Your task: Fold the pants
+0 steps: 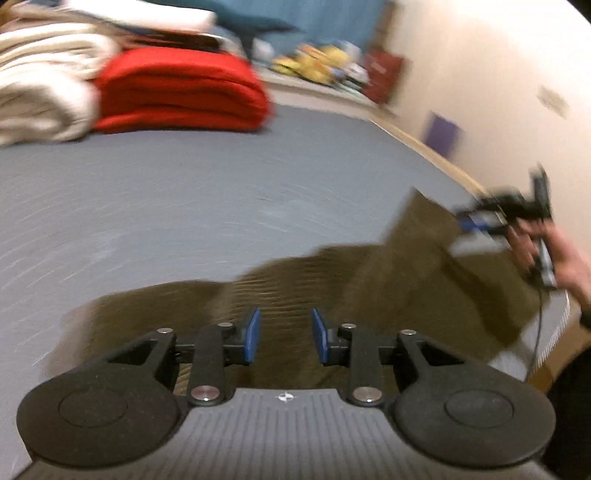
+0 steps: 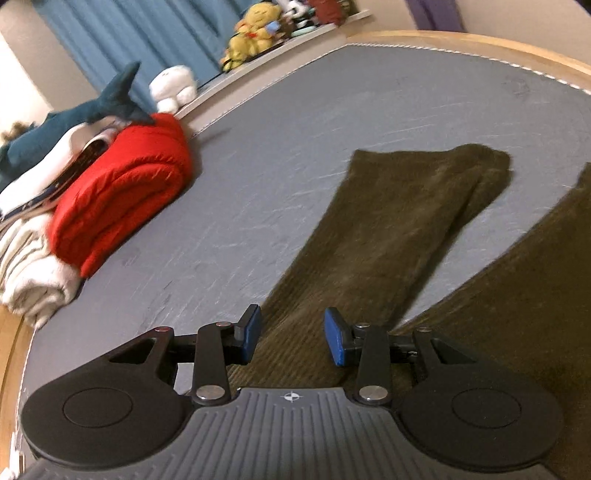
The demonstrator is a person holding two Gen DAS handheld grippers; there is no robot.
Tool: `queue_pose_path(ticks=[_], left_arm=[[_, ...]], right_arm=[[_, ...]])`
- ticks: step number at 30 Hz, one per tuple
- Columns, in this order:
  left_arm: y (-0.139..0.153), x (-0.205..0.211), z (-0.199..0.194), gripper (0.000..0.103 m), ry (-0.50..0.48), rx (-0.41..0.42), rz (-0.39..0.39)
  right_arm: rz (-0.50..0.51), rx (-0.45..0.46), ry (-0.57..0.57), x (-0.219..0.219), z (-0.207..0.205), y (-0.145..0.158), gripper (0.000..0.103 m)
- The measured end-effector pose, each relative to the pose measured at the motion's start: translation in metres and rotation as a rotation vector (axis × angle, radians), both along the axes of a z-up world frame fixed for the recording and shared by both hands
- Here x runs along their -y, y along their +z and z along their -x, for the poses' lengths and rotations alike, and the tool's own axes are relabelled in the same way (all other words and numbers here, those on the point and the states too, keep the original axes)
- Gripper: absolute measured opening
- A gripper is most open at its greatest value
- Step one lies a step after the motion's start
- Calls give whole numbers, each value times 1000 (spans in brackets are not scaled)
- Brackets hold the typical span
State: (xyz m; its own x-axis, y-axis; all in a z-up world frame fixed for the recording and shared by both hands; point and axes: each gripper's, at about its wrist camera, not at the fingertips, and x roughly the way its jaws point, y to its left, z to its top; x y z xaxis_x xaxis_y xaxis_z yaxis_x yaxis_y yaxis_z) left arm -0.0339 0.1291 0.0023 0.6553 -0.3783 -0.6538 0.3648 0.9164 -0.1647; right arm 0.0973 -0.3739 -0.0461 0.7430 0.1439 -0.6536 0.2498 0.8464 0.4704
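Note:
Olive-brown corduroy pants (image 2: 384,229) lie spread on a grey bed sheet (image 2: 280,129), with both legs fanned apart. My left gripper (image 1: 285,334) is open and empty, hovering just above the pants (image 1: 332,280). My right gripper (image 2: 291,338) is open and empty, over the near part of one leg. In the left wrist view the right gripper (image 1: 476,219) shows at the far right, held by a hand, at the edge of the pants; the view is blurred.
A folded red blanket (image 2: 122,195) and cream blankets (image 2: 26,266) are stacked at the far left of the bed. Plush toys (image 2: 255,33) sit on a ledge by a blue curtain. A wooden bed frame (image 2: 480,40) and a wall border the far side.

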Motion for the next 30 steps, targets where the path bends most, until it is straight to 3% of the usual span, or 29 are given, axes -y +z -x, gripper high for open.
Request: queue_pose_path(ticks=[4, 9, 15, 19, 20, 21, 22, 26, 28, 30], left_arm=[[-21, 73, -22, 33, -158, -24, -45], [-55, 133, -65, 35, -230, -48, -115], [-74, 152, -102, 59, -223, -66, -171], [-86, 161, -112, 60, -253, -78, -199], [-89, 164, -112, 48, -263, -75, -206], [-90, 166, -113, 17, -271, -66, -214], [-90, 169, -115, 8, -278, -70, -211], [-67, 166, -105, 7, -336, -55, -91], [-57, 172, -83, 7, -454, -57, -29], [-62, 183, -52, 7, -619, -77, -26]], right_arm=[[25, 1, 57, -19, -4, 0, 41], [88, -14, 105, -35, -8, 0, 41], [102, -17, 134, -30, 3, 6, 41], [119, -13, 148, -25, 9, 12, 41], [120, -14, 148, -24, 10, 13, 41], [122, -13, 147, -24, 11, 13, 41], [125, -14, 145, -22, 12, 14, 41], [139, -5, 128, -12, 19, 18, 41], [145, 5, 119, -8, 21, 18, 41], [157, 9, 101, -2, 21, 16, 41]])
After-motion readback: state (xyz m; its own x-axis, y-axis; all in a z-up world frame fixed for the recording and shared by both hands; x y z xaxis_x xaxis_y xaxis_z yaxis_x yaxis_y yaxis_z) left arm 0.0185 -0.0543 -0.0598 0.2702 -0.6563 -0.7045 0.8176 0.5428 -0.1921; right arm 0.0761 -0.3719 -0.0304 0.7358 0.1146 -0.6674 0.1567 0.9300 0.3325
